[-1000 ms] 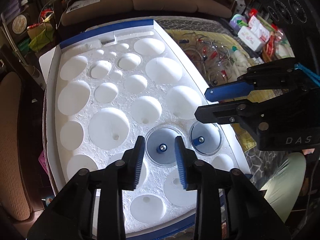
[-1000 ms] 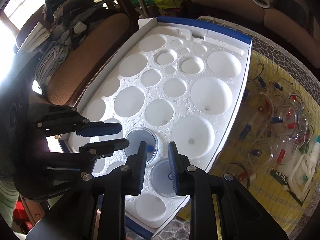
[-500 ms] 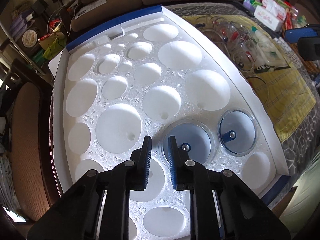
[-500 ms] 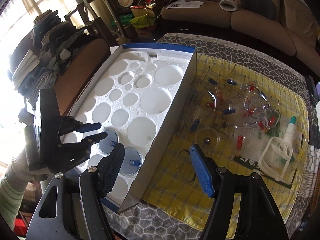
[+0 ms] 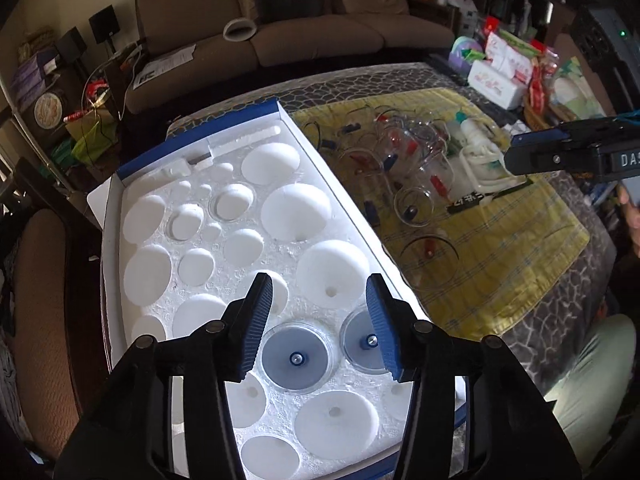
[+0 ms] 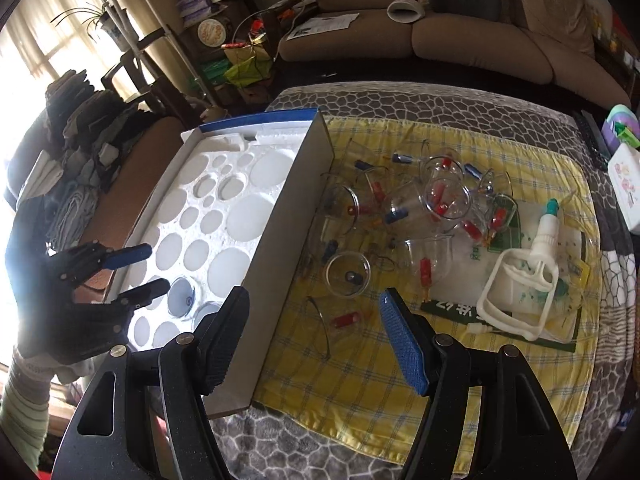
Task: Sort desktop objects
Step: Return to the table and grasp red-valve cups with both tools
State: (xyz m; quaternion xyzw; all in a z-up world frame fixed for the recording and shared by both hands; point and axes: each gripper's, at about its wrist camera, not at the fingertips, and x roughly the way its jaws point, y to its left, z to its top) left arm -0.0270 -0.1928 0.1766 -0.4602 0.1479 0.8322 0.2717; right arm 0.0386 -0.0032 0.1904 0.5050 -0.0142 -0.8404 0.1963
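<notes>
A white foam tray (image 5: 280, 236) with round wells lies in a blue-edged box; it also shows in the right wrist view (image 6: 224, 216). Two clear cups (image 5: 298, 358) (image 5: 366, 344) sit in wells at its near end. My left gripper (image 5: 320, 320) is open and empty above them. A heap of clear cups (image 6: 432, 204) with red and blue valves lies on the yellow cloth (image 6: 360, 360). My right gripper (image 6: 316, 340) is open and empty above the cloth, beside the box wall. One clear cup (image 6: 347, 276) stands just ahead of it.
A white hand pump (image 6: 528, 276) lies on the cloth at the right. A brown sofa (image 6: 460, 28) stands behind the table. Boxes and packets (image 5: 504, 68) crowd the far right. A chair with folded clothes (image 6: 72, 152) stands left of the tray.
My left gripper has opened and risen above the two cups in the tray. My right gripper has left the tray, opened, and moved right over the yellow cloth.
</notes>
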